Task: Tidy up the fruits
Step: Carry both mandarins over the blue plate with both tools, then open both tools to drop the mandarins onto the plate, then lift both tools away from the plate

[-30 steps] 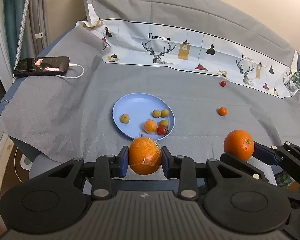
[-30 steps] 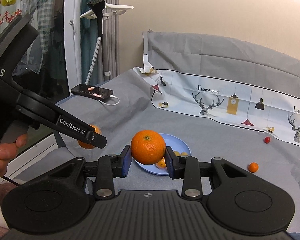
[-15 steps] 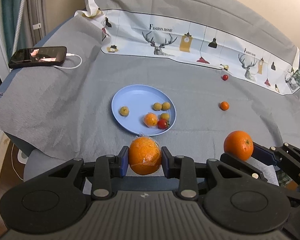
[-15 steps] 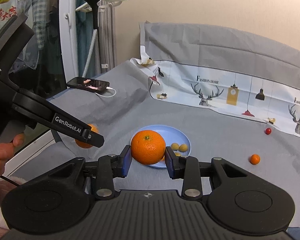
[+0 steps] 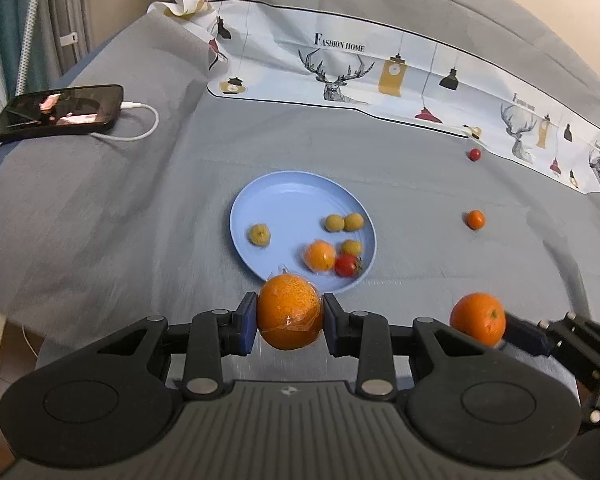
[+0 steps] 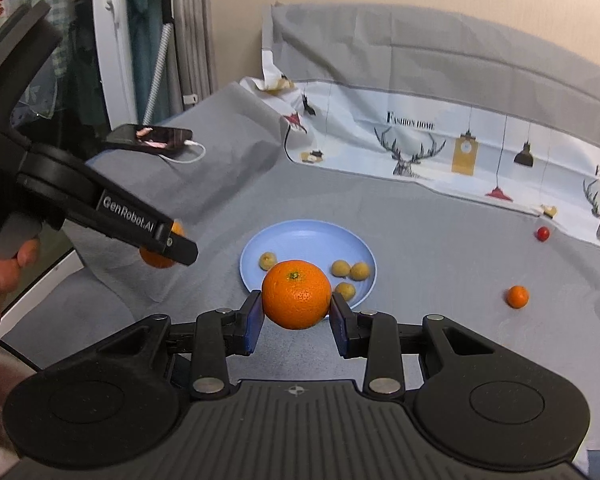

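My left gripper (image 5: pixel 290 326) is shut on a plastic-wrapped orange (image 5: pixel 290 310), held just before the near rim of the blue plate (image 5: pixel 292 196). My right gripper (image 6: pixel 296 314) is shut on a bare orange (image 6: pixel 296 294), hovering in front of the same plate (image 6: pixel 312 234). On the plate lie several small yellow fruits (image 5: pixel 259 234), a small wrapped orange (image 5: pixel 320 255) and a cherry tomato (image 5: pixel 346 266). Loose on the grey cloth to the right are a small orange (image 5: pixel 476 219) and a cherry tomato (image 5: pixel 475 154). The right gripper's orange (image 5: pixel 478 318) shows in the left wrist view.
A phone (image 5: pixel 58 112) on a white charging cable lies at the cloth's far left. A printed white sheet (image 5: pixel 380 76) runs along the back. The bed's edge drops off at the left. A person's hand (image 6: pixel 4 276) holds the left gripper's handle.
Both grippers moved forward and lower toward the plate, each keeping its orange. The plate and loose fruits now look nearer and larger.
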Tool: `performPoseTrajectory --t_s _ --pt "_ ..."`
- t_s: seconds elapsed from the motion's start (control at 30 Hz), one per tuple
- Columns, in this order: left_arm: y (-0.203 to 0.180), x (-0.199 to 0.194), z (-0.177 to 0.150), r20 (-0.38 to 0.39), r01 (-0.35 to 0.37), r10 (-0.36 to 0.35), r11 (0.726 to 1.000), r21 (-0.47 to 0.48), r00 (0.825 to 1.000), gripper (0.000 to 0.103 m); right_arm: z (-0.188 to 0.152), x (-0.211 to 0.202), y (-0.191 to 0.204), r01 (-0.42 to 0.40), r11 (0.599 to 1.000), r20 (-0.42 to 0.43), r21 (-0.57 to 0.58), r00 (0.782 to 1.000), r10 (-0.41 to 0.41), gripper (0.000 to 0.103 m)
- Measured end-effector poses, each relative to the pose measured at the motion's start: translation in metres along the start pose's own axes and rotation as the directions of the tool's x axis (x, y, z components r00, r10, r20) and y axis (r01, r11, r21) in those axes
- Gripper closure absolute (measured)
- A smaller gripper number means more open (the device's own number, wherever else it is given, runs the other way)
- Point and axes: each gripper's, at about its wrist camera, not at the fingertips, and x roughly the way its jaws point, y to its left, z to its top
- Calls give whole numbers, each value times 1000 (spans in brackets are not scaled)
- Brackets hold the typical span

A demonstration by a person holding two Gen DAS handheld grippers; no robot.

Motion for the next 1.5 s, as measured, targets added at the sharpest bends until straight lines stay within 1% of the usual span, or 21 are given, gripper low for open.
performPoseTrajectory --t_s 0.27,0.47,0.7,0.87,0.9,0.93,0.97,1.0,1.03,1.07,1.1,1.17,1.23,1.33,1.4,1.5 --pt "7 57 45 -43 -30 30 1000 10 999 66 18 59 -18 -17 999 -61 43 998 19 66" --pt "10 113 77 -77 -62 64 998 27 995 66 35 114 -32 -28 998 -89 61 995 33 66" --pt "14 176 100 -126 -89 93 995 37 988 66 41 175 -38 -21 999 -123 31 992 24 66" --pt "16 202 109 -147 -117 124 992 50 981 66 42 207 -46 -26 999 -156 22 987 30 66" --pt "15 202 110 -137 -126 134 990 65 982 55 43 212 -47 -35 999 -162 16 986 37 64" --pt "14 200 112 -125 -136 144 988 76 982 26 45 217 -47 -47 999 -169 8 985 48 64" --pt "14 196 113 -109 -147 155 986 76 982 11 47 219 -46 -57 998 -172 -2 984 55 60" --pt "14 190 113 -86 -152 157 986 68 984 1 49 220 -45 -57 998 -169 -15 984 54 46" --pt "14 183 113 -63 -144 148 988 56 987 0 50 218 -43 -43 999 -157 -29 987 38 38" --pt "14 179 112 -65 -131 134 990 59 989 0 52 214 -43 -31 999 -145 -39 989 25 25" --pt "13 176 111 -76 -122 127 990 69 989 0 52 208 -44 -22 999 -135 -46 991 15 19" --pt "10 169 106 -83 -150 157 985 86 984 0 50 195 -44 -10 999 -127 -46 992 4 15" --pt "7 158 100 -86 -174 182 980 98 979 0 46 180 -42 -4 999 -137 -34 991 -1 12" --pt "3 135 88 -98 -186 194 978 90 976 0 40 154 -38 1 1000 -148 0 989 -1 10" --pt "0 118 79 -109 -193 202 977 91 973 0 36 136 -35 10 1000 -147 28 989 -6 5" --pt "-5 87 59 -98 -207 216 973 98 971 0 32 107 -28 17 997 -137 69 991 -8 4"
